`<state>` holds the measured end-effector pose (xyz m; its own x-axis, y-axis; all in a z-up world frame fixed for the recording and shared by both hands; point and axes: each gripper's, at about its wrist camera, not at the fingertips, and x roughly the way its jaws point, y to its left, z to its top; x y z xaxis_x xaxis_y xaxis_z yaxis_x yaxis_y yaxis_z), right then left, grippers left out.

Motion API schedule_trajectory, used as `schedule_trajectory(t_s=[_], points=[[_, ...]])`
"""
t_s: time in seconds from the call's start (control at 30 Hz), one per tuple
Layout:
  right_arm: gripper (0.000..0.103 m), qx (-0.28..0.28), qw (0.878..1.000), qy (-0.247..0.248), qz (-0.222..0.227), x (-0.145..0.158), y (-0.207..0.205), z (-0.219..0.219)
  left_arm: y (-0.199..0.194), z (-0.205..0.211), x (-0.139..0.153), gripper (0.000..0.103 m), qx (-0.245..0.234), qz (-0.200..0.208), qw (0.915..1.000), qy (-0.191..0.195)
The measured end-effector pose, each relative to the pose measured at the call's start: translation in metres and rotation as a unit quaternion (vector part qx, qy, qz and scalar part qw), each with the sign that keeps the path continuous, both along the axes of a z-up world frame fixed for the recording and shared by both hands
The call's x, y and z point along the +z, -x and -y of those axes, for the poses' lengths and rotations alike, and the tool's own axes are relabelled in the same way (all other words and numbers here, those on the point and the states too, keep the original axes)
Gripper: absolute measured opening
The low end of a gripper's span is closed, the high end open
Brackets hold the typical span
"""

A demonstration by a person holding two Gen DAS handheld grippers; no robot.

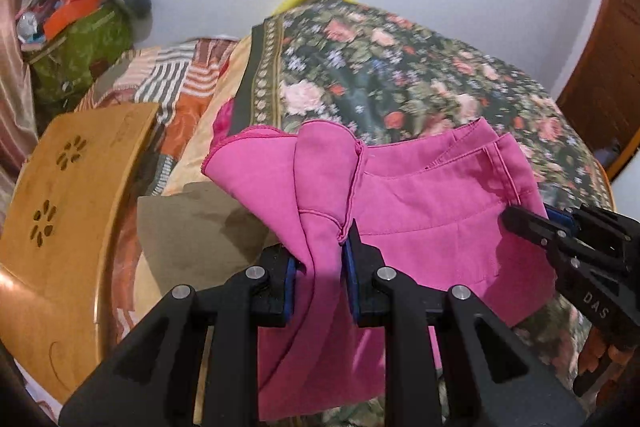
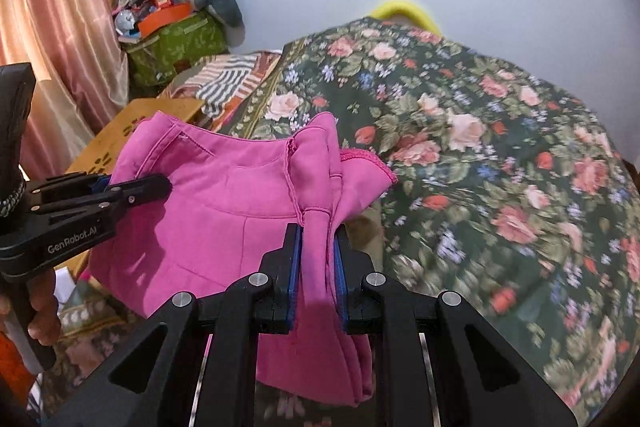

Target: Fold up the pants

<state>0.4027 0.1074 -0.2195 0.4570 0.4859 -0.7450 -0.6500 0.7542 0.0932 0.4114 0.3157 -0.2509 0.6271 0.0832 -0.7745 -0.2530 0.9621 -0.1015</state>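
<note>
Holding the pink pants (image 1: 420,195) up off the bed, both grippers pinched on cloth, so this looks like the carry/lay-down part of a fold, not the crease itself

Left gripper (image 1: 320,259): blue pads pressed onto a bunched ridge of fabric, a hemmed corner flopping forward over the fingertips. Right gripper (image 2: 318,259): same story, pads clamped on a gathered fold with the seam running up between them. Each one shows in the other's camera, off to the side and level with it, gripping the opposite end of the same top edge (the right gripper's fingertips are hidden by fabric in the left view, so the clamp there is read from its own camera)

Pants hang between the two as a doubled panel, lower part drooping below both cameras, over the floral bedspread (image 2: 480,147). Can't tell if the hanging end touches the bed

Pose: both tools point forward and slightly down toward the bed, roughly parallel, fabric between them sagging a bit. A hand (image 2: 42,311) is visible on the left tool's handle

Next move, my guess: lower both together onto the floral spread, keep the edge taut so the layers land flat, then release. Wooden lap table (image 1: 72,219) sits left of the bed, keep the cloth off it
</note>
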Motion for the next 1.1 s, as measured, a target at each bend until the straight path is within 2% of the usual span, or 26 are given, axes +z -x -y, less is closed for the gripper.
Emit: schedule_trajectory(t_s=[0.1,0.2,0.27,0.33,0.4,0.43,0.5,0.63,0.73,0.9,1.1], points=[[0.014,0.015,0.999,0.036,0.005,-0.015,-0.007,-0.014,-0.016,-0.013,-0.023,0.022,0.01,-0.029,0.9993,0.019],[0.016,0.019,0.998,0.056,-0.01,-0.029,-0.015,-0.017,-0.025,-0.027,-0.05,0.026,0.021,-0.061,0.9967,0.048],[0.021,0.02,0.998,0.064,-0.014,-0.035,-0.016,-0.012,-0.023,-0.035,-0.058,0.041,0.035,-0.063,0.996,0.053],[0.025,0.017,0.997,0.069,-0.017,-0.039,-0.016,-0.005,-0.018,-0.039,-0.058,0.047,0.042,-0.058,0.9961,0.052],[0.03,0.016,0.997,0.068,-0.03,-0.04,-0.016,0.007,-0.013,-0.04,-0.056,0.047,0.043,-0.062,0.9964,0.039],[0.035,0.013,0.997,0.071,-0.03,-0.04,-0.015,0.012,-0.01,-0.04,-0.055,0.048,0.041,-0.065,0.9966,0.029],[0.036,0.021,0.996,0.077,-0.029,-0.041,-0.014,0.017,-0.002,-0.041,-0.051,0.053,0.039,-0.07,0.9968,0.007],[0.037,0.027,0.995,0.097,-0.014,-0.036,-0.003,0.027,0.016,-0.043,-0.046,0.054,0.05,-0.087,0.9938,-0.049],[0.039,0.027,0.994,0.102,-0.006,-0.027,0.009,0.033,0.032,-0.043,-0.042,0.054,0.051,-0.1,0.9921,-0.057],[0.039,0.025,0.997,0.077,-0.001,0.002,0.031,0.045,0.059,-0.022,-0.005,0.054,0.039,-0.078,0.9937,-0.071],[0.039,0.027,0.998,0.033,0.046,0.07,0.077,0.063,0.111,0.028,0.087,0.054,0.0,0.007,0.9968,-0.08]])
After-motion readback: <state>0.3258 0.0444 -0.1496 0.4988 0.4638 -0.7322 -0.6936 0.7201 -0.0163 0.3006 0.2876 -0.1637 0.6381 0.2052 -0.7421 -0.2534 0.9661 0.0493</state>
